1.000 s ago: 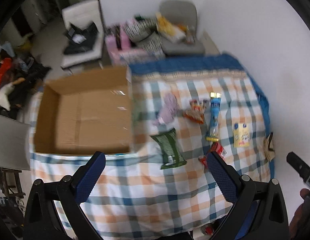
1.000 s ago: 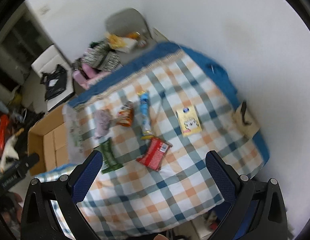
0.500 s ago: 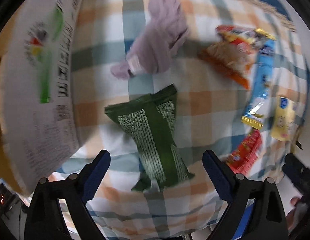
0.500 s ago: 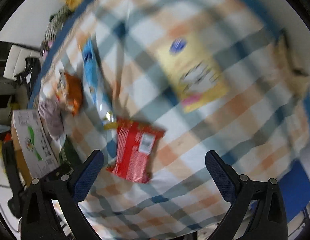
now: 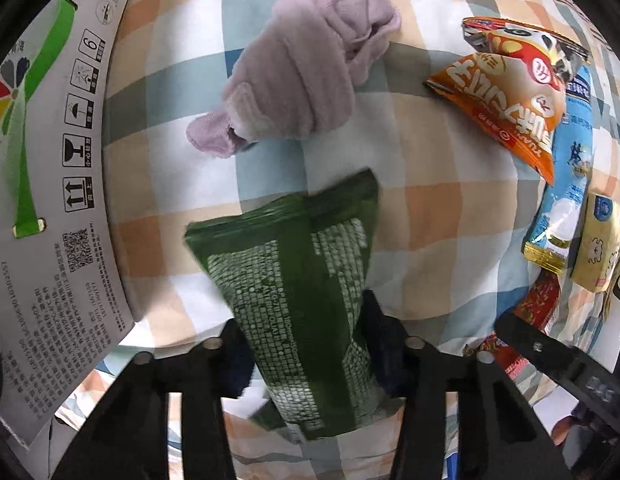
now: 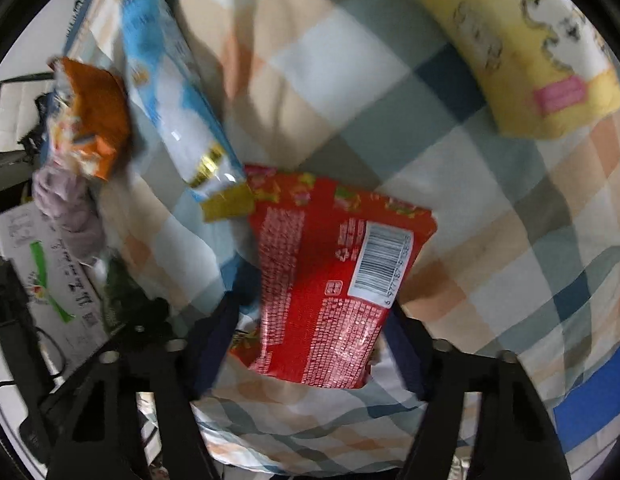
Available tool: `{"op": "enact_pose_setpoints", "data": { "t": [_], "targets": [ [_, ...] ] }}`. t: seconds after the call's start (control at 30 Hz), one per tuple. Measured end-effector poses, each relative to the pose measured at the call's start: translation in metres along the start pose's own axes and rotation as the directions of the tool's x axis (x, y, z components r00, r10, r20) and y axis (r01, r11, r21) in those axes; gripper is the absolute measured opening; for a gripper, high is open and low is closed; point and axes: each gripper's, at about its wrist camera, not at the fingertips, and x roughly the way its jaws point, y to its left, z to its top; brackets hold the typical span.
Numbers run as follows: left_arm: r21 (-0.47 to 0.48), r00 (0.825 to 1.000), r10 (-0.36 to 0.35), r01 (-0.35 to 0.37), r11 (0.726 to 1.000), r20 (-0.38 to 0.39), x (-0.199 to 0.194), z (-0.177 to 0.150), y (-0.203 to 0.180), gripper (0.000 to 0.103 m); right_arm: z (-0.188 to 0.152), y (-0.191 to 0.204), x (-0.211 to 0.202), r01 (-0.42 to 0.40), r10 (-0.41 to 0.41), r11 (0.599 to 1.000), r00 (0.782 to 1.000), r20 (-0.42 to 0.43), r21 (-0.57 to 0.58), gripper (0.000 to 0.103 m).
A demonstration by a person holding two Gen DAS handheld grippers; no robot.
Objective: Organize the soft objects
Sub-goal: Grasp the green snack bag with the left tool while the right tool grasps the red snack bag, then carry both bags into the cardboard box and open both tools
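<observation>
I've got both grippers down on the bed w/ a packet each: left gripper [image 5: 305, 354] has its jaws closed in on the near end of the green packet [image 5: 293, 280], lower centre of the left view; right gripper [image 6: 310, 344] likewise pinches the red packet [image 6: 330, 280], centre-low in the right view. Both look clamped, tho contact is partly hidden under the packets. Risks as I judge them: crinkly film is slippery, so a fast lift could let either one slide out; the right jaws also sit v. close to a fold of the checked sheet [image 6: 490, 184], so I might drag cloth up too. The blue packet [image 6: 169, 80] touches the red one's upper left corner and may get tugged. Room: the box [image 5: 49, 200] flap fills the left edge of the left view, close by, so a swing that way could clip it. The pink glove [image 5: 301, 76] and orange packet [image 5: 506, 108] lie above, apart. The yellow packet [image 6: 530, 52] is upper right, clear.
</observation>
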Motion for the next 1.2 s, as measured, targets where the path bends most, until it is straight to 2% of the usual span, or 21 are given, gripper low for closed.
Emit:
{"op": "enact_pose_setpoints", "data": {
  "t": [0.07, 0.17, 0.33, 0.4, 0.5, 0.63, 0.77, 0.9, 0.93, 1.03, 1.13, 1.2],
  "targets": [
    [0.006, 1.000, 0.003, -0.003, 1.000, 0.005, -0.012, -0.006, 0.005, 0.035, -0.004, 0.003, 0.000, 0.036, -0.035, 0.999, 0.999, 0.026, -0.014, 0.056],
    [0.017, 1.000, 0.008, -0.008, 1.000, 0.030, -0.020, -0.019, 0.005, 0.034, -0.009, 0.000, -0.001, 0.016, -0.016, 1.000, 0.999, 0.037, -0.014, 0.052],
    [0.043, 0.998, -0.020, 0.017, 0.999, 0.067, -0.042, -0.055, 0.001, 0.033, -0.027, -0.004, -0.006, 0.048, -0.046, 0.997, 0.998, 0.046, -0.052, 0.051],
    [0.051, 0.996, -0.040, 0.036, 0.998, 0.083, -0.052, -0.070, 0.004, 0.033, -0.039, -0.006, -0.011, 0.038, -0.035, 0.997, 0.998, 0.048, -0.068, 0.050],
    [0.056, 0.991, -0.076, 0.070, 0.996, 0.110, -0.073, -0.097, 0.017, 0.033, -0.060, -0.002, -0.021, 0.020, -0.014, 0.994, 0.998, 0.059, -0.107, 0.050],
    [0.053, 0.977, -0.118, 0.110, 0.992, 0.178, -0.121, -0.134, 0.048, 0.033, -0.091, 0.018, -0.041, -0.018, 0.032, 0.980, 0.997, 0.067, -0.196, 0.050],
    [0.017, 0.953, -0.138, 0.138, 0.990, 0.268, -0.177, -0.158, 0.098, 0.033, -0.121, 0.064, -0.068, -0.039, 0.072, 0.943, 0.994, 0.087, -0.330, 0.050],
    [-0.027, 0.919, -0.135, 0.157, 0.987, 0.370, -0.220, -0.157, 0.135, 0.033, -0.146, 0.138, -0.098, -0.073, 0.135, 0.872, 0.986, 0.095, -0.483, 0.050],
    [-0.043, 0.911, -0.134, 0.164, 0.986, 0.390, -0.229, -0.153, 0.148, 0.033, -0.151, 0.147, -0.106, -0.078, 0.147, 0.855, 0.984, 0.095, -0.513, 0.050],
    [-0.093, 0.889, -0.143, 0.202, 0.975, 0.435, -0.254, -0.142, 0.189, 0.033, -0.168, 0.209, -0.117, -0.080, 0.176, 0.794, 0.979, 0.102, -0.602, 0.050],
    [-0.140, 0.879, -0.140, 0.226, 0.964, 0.456, -0.260, -0.116, 0.224, 0.033, -0.179, 0.258, -0.124, -0.062, 0.186, 0.747, 0.975, 0.119, -0.662, 0.050],
    [-0.171, 0.880, -0.155, 0.255, 0.952, 0.450, -0.256, -0.095, 0.243, 0.033, -0.178, 0.301, -0.114, -0.035, 0.174, 0.734, 0.975, 0.138, -0.678, 0.050]
  ]
}}
